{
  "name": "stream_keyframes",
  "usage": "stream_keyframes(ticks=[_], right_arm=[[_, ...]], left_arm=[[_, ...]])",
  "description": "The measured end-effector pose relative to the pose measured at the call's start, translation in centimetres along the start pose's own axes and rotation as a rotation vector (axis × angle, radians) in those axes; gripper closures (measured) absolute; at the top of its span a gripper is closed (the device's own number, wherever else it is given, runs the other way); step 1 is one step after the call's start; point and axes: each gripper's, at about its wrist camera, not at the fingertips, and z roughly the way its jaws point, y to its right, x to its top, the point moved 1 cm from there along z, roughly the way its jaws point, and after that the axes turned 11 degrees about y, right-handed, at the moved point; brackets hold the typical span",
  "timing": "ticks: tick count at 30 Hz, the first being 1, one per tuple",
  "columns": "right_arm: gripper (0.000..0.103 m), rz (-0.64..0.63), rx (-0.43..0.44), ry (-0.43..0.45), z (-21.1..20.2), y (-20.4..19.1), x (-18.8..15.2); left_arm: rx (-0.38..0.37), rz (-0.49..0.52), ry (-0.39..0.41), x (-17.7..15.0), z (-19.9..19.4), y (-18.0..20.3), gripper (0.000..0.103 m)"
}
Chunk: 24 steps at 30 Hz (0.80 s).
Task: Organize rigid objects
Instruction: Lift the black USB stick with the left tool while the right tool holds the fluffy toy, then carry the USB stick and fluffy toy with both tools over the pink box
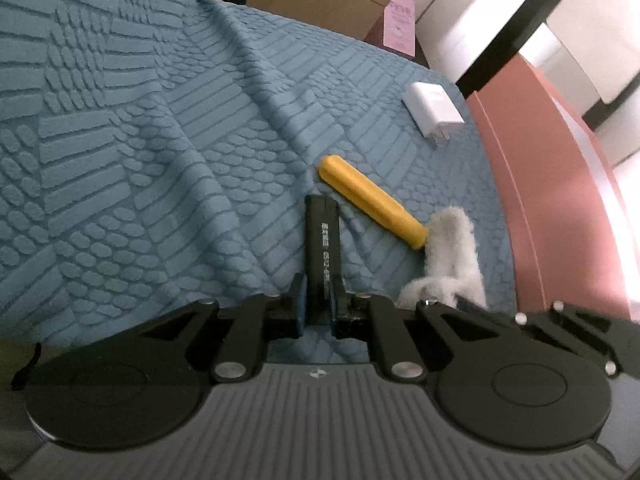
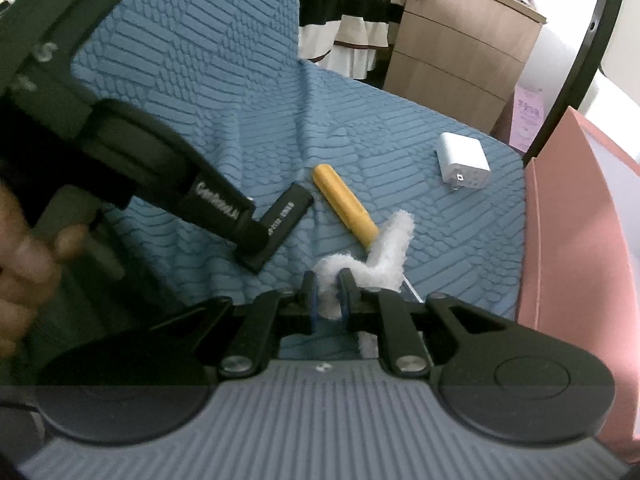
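My left gripper (image 1: 319, 304) is shut on a flat black bar with white lettering (image 1: 323, 244), which sticks out forward over the blue textured cover (image 1: 160, 160). Its tip lies near a yellow stick (image 1: 372, 200). My right gripper (image 2: 329, 298) is shut on a white fluffy strip (image 2: 384, 248) that curls up to the right, close to the yellow stick's (image 2: 346, 204) lower end. In the right wrist view the left gripper (image 2: 256, 236) comes in from the left with the black bar (image 2: 286, 216) in it. A white plug adapter (image 2: 462, 162) lies farther back on the cover.
A pink box (image 2: 580, 240) stands along the cover's right edge. Behind are a wooden drawer cabinet (image 2: 460, 48) and striped clothes (image 2: 352, 12). A hand (image 2: 24, 260) holds the left tool. The white adapter (image 1: 432, 110) sits near the cover's far right corner.
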Motion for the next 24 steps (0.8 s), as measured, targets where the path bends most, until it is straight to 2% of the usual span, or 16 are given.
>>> stream_keyframes(ticks=[6, 9, 11, 15, 18, 24], right_arm=[[0.069, 0.084, 0.043, 0.022, -0.7, 1.0, 0.0], [0.053, 0.096, 0.026, 0.038, -1.1, 1.3, 0.1], [0.039, 0.095, -0.006, 0.043, -1.1, 1.4, 0.2], [0.038, 0.072, -0.088, 0.032, -0.8, 1.8, 0.2], [0.038, 0.111, -0.118, 0.036, -0.8, 2.9, 0.2], [0.037, 0.176, -0.089, 0.013, 0.0, 3.8, 0.0]], left_arm=[[0.0, -0.026, 0.018, 0.4, 0.6, -0.3, 0.078], [0.012, 0.012, 0.038, 0.6, 0.8, 0.3, 0.074], [0.016, 0.038, 0.048, 0.7, 1.0, 0.7, 0.074], [0.027, 0.072, 0.061, 0.8, 1.3, 1.3, 0.074], [0.043, 0.103, 0.074, 0.8, 1.5, 1.7, 0.074], [0.052, 0.123, 0.096, 0.8, 1.8, 2.1, 0.074]])
